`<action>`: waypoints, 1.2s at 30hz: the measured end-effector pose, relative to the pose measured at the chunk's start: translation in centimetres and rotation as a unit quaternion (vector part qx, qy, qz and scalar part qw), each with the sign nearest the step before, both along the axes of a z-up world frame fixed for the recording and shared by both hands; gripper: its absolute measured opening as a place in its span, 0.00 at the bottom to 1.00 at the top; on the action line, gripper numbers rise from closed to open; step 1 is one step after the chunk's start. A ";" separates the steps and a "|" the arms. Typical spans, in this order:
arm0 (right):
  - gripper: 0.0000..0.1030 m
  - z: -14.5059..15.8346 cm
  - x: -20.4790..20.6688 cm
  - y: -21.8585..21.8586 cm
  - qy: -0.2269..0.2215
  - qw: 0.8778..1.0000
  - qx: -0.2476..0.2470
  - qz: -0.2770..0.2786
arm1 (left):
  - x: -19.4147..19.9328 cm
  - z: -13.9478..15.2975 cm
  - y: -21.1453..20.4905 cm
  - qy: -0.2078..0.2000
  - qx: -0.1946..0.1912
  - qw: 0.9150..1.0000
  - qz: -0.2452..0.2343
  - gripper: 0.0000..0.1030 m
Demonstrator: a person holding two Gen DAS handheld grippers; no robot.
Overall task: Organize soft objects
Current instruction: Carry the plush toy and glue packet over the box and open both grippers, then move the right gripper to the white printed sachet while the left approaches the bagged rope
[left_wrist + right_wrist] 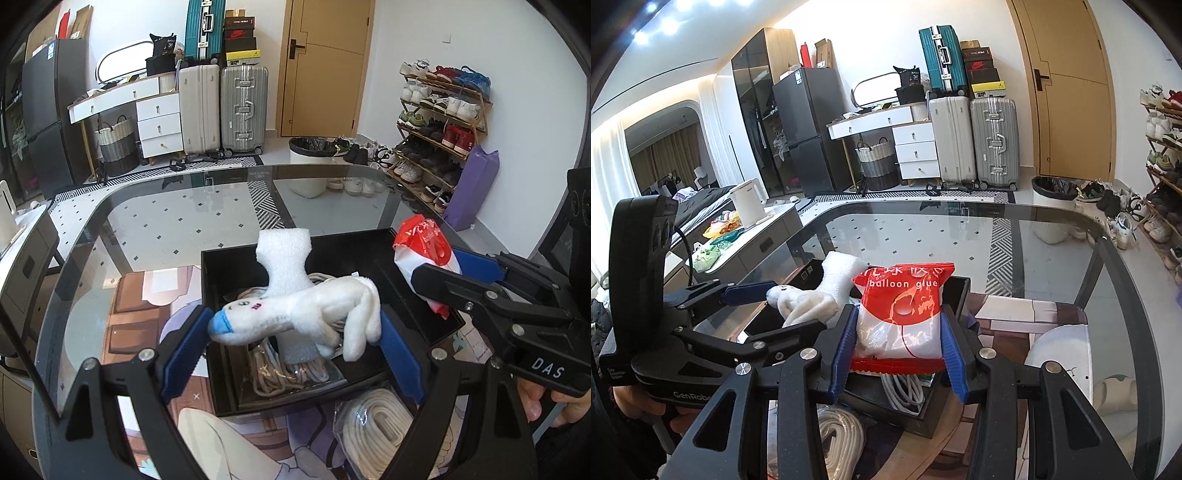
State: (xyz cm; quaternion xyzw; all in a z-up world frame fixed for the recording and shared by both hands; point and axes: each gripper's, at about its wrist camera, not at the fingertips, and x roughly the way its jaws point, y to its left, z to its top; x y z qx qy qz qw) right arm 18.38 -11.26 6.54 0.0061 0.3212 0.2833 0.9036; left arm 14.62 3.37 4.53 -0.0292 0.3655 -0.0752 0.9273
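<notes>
My left gripper (295,332) is shut on a white plush toy (303,314) with a blue nose, held over the black box (417,314). It also shows in the right wrist view (801,301). My right gripper (899,349) is shut on a red-and-white "balloon glue" packet (901,314), held above the box's right side; the packet shows in the left wrist view too (421,251). Inside the box stand a white foam piece (282,258) and coiled grey rope (280,373).
The box sits on a glass table (166,221) with a printed mat (147,302). A bagged white rope coil (376,432) lies in front of the box. A white round object (1060,354) lies to the right. A white bin (310,166) and shoe rack (439,122) stand beyond.
</notes>
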 end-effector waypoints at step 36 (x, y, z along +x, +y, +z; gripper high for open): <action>0.99 -0.1 -4.2 -3.1 0.001 0.999 -0.012 -0.036 | -3.8 1.8 1.3 -0.008 -0.005 1.000 0.016 1.00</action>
